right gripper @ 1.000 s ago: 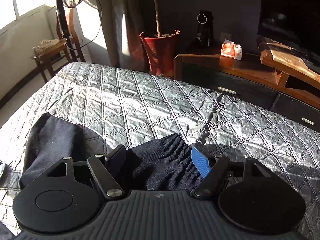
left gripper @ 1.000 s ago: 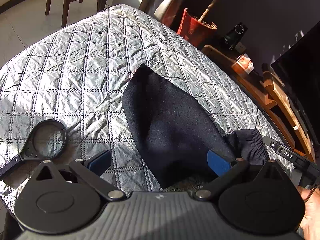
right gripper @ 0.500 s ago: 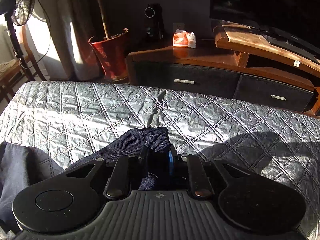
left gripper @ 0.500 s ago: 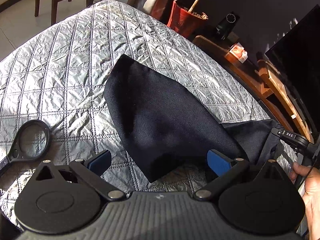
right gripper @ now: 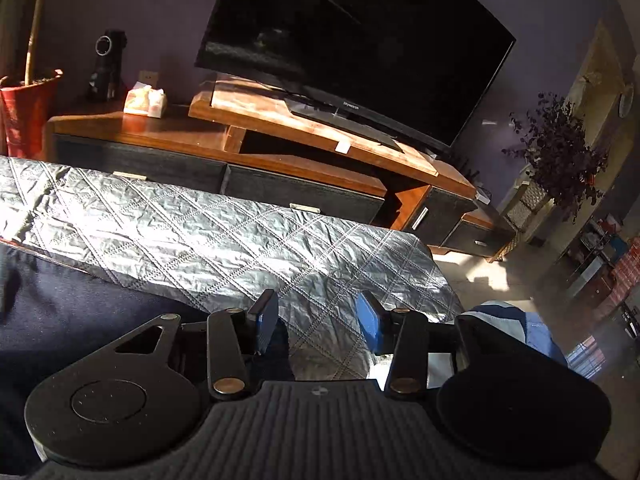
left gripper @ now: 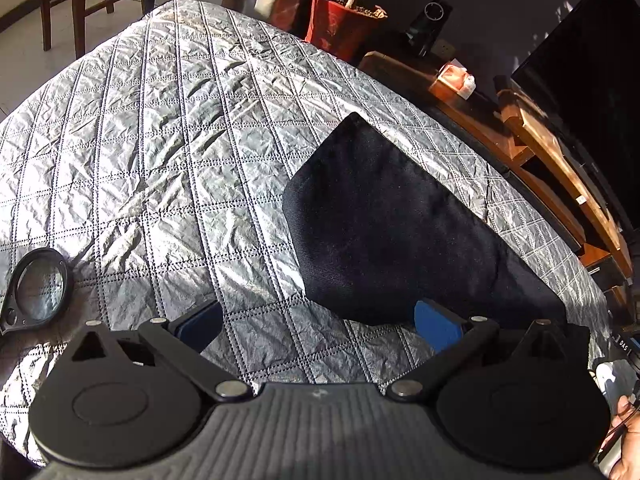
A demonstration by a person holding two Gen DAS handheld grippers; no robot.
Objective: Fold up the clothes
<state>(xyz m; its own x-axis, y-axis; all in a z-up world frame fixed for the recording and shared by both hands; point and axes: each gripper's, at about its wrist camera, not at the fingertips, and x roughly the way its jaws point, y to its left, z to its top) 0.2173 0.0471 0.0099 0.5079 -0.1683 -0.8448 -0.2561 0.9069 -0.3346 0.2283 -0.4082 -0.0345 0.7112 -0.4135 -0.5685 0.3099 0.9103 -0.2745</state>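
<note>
On the quilted cover lies the dark garment, spread flat. Left gripper jaws apart, empty, at its near edge. Right gripper jaws apart, empty, beside it. Judged soft, light, limp; pinch a corner.

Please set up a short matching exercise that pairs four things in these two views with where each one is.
Things:
1. dark garment
2. magnifying glass
3. red plant pot
4. tissue box

Places:
A. on the wooden TV cabinet
B. on the floor beyond the quilt's far end
C. spread flat on the quilted cover
D. at the quilt's left edge in the left wrist view

Pairs: 1-C, 2-D, 3-B, 4-A
</note>
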